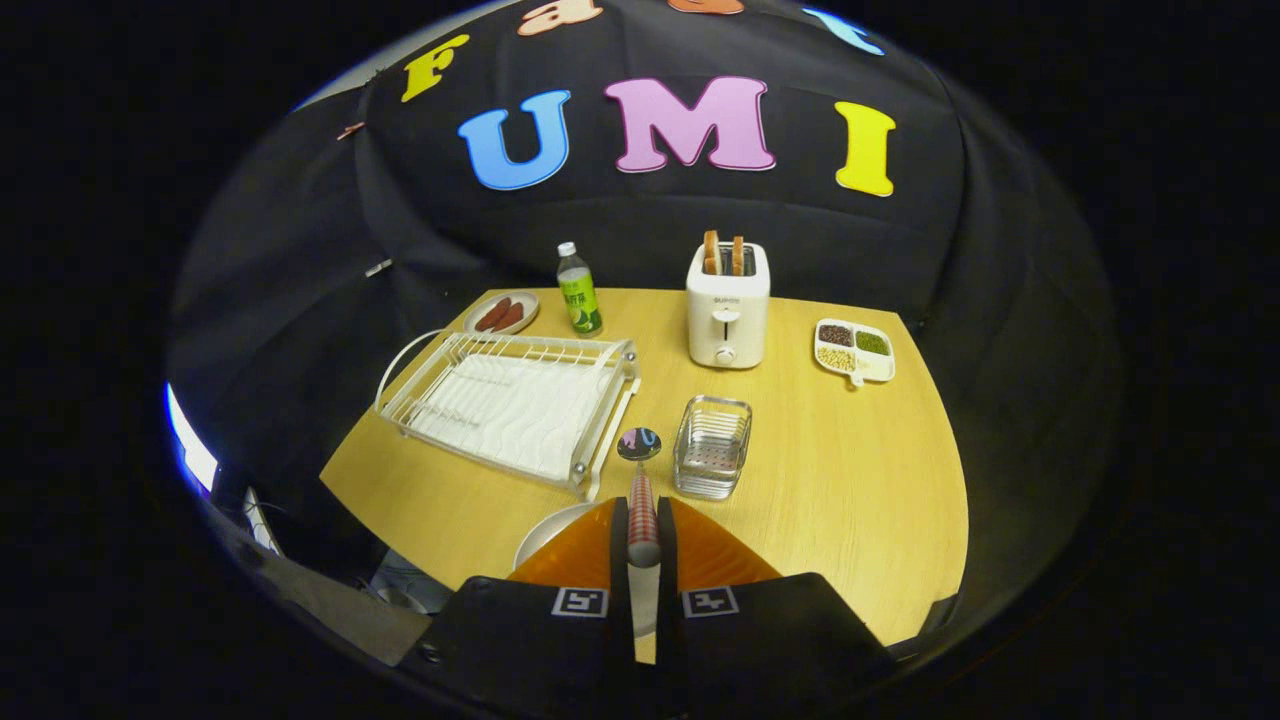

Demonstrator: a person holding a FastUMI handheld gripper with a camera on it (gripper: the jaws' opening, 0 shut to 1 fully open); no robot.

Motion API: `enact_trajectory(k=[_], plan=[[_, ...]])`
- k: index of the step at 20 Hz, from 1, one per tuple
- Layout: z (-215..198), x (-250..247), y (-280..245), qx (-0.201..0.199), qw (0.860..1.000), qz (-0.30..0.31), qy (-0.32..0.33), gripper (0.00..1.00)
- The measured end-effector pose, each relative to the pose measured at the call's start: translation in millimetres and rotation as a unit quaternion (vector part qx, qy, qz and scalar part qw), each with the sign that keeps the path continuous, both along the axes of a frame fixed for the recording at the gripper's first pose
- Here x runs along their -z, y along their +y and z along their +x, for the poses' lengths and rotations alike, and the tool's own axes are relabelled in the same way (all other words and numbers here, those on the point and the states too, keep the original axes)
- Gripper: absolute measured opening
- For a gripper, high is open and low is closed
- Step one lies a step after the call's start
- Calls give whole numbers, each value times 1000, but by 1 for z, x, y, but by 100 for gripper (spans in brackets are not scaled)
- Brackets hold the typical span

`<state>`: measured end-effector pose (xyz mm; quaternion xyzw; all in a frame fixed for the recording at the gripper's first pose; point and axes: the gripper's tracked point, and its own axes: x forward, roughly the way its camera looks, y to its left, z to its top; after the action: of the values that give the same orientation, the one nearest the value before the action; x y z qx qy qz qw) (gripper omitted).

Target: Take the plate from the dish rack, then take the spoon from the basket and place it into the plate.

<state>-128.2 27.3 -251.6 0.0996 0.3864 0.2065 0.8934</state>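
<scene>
Gripper view: fingers (642,545) clamped together on the handle of the spoon (640,490), pressing it from both sides. Spoon's long axis running straight ahead along the fingers, patterned handle pinched between them, shiny bowl (639,443) sticking out forward past the tips. Held up above the surface (850,480), spoon bowl seen against the gap between the dish rack (515,410) on the left and the wire basket (712,447) on the right. Basket holding no other utensil, rack bare of dishes. Plate (548,535) lying flat on the surface, just below and to the left of the fingers, mostly hidden behind the left finger; only a pale arc of rim visible. Judged from that: plate already out of the rack, spoon already out of the basket, only the placing left. Coming move likely a short shift left and back toward the near side, then down, since the plate lies nearer than the spoon bowl and off to the left. Risk as judged: spoon bowl overshooting the far rim if lowered straight from here. Beyond: toaster (728,305), bottle (579,290), a divided snack tray (853,350), well apart from the work.
</scene>
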Motion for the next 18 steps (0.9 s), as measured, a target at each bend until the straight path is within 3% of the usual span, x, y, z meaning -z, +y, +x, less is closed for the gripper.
enact_trajectory(k=[6, 18], plan=[[-55, 51, 31, -54, 996, -26, 64, 12], [-68, 109, 48, -76, 991, -55, 90, 15]])
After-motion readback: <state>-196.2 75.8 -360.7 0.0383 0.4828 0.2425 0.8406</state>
